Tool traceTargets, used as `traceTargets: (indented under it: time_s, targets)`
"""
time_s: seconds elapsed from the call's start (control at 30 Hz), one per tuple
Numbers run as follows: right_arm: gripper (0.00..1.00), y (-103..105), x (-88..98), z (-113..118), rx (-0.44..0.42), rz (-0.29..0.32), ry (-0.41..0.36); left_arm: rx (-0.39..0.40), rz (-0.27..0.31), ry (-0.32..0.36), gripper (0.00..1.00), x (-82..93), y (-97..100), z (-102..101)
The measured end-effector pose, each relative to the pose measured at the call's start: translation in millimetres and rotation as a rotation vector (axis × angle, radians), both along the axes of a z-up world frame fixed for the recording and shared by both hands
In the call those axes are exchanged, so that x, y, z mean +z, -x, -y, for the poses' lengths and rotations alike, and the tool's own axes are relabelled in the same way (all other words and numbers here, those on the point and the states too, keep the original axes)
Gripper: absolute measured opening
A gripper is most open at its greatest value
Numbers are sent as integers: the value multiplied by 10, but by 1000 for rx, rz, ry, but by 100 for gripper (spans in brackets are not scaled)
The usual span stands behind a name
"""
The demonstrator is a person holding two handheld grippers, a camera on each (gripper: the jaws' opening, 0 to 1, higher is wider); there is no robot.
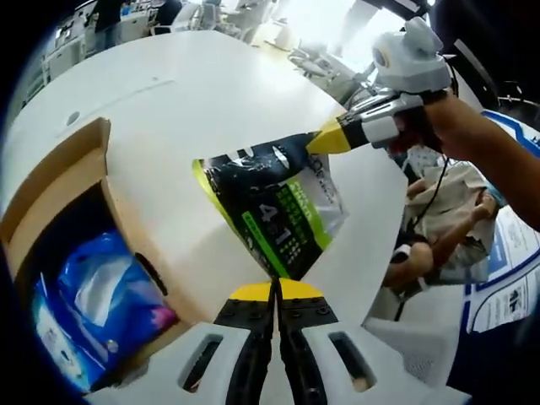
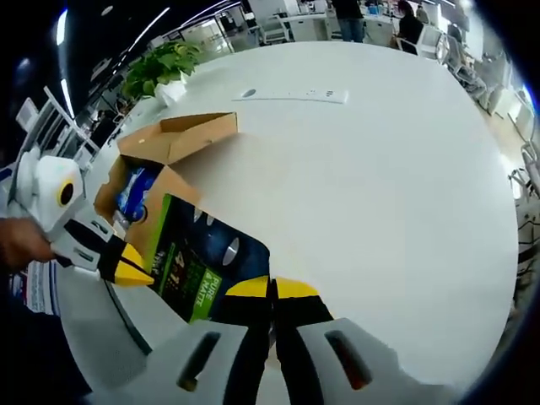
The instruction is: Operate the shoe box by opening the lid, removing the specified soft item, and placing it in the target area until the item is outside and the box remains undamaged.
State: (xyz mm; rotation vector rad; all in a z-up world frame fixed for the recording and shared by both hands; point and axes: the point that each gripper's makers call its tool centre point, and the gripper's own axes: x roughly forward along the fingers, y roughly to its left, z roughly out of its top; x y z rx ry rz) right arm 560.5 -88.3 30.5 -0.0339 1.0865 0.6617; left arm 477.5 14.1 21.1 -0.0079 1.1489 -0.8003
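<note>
pouch out of the box, held at both ends

in the left gripper view the left gripper (image 1: 274, 291) is pinching the lower corner of the black and green pouch (image 1: 274, 207) with its jaws closed on it. the right gripper (image 1: 331, 137) is coming in from the right and clamping the pouch's opposite corner. the pouch is hanging over the white table (image 1: 211, 93), just beside the open shoe box (image 1: 63, 181), where a blue packet (image 1: 105, 295) is lying inside. in the right gripper view the right gripper (image 2: 272, 291) is gripping the pouch (image 2: 207, 257) while the left gripper (image 2: 126, 266) is holding its far edge near the box (image 2: 173, 135).
</note>
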Motion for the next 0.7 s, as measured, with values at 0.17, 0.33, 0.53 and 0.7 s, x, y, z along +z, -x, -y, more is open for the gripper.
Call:
traceTargets:
  time_s: [0.17, 0.33, 0.53, 0.7]
  targets:
    - [0, -2, -120, 25, -2, -12, 5, -10, -10, -29, 0, -94, -17, 21]
    - [0, 10, -243, 37, -9, -25, 7, -30, -31, -62, 0, -205, -5, 52]
    - [0, 4, -350, 63, -17, -35, 12, -49, -48, -93, 0, -277, 2, 83]
    - [0, 8, -432, 74, -18, -46, 18, -70, -61, -134, 0, -362, -2, 95]
